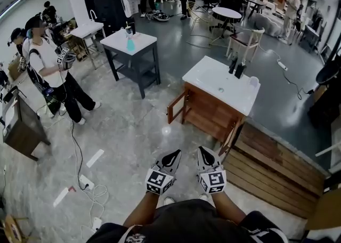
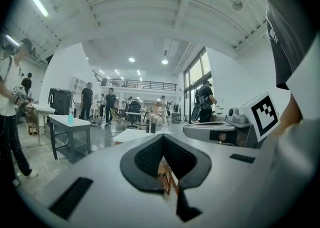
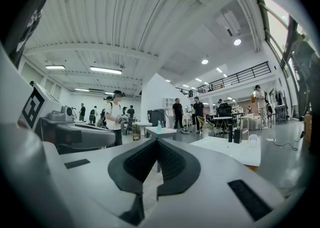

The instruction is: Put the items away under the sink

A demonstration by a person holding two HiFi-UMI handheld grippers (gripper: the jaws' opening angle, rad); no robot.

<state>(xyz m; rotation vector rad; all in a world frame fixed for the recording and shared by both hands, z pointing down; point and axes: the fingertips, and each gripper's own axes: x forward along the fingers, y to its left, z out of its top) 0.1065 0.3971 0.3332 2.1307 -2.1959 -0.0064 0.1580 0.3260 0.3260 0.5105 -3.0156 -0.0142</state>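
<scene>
While the left gripper (image 1: 172,156) and right gripper (image 1: 205,154) point level, both pinched closed on nothing, the sink (image 1: 205,74) stands well ahead to their right, bottles (image 1: 233,65) and cup (image 1: 254,81) on top, nearer the right one.

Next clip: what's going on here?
A person holds the left gripper and right gripper level, both shut and empty, facing a wooden sink cabinet ahead. Its doors stand open; two dark bottles and a white cup sit on its white top. Nothing is picked up yet.
</scene>
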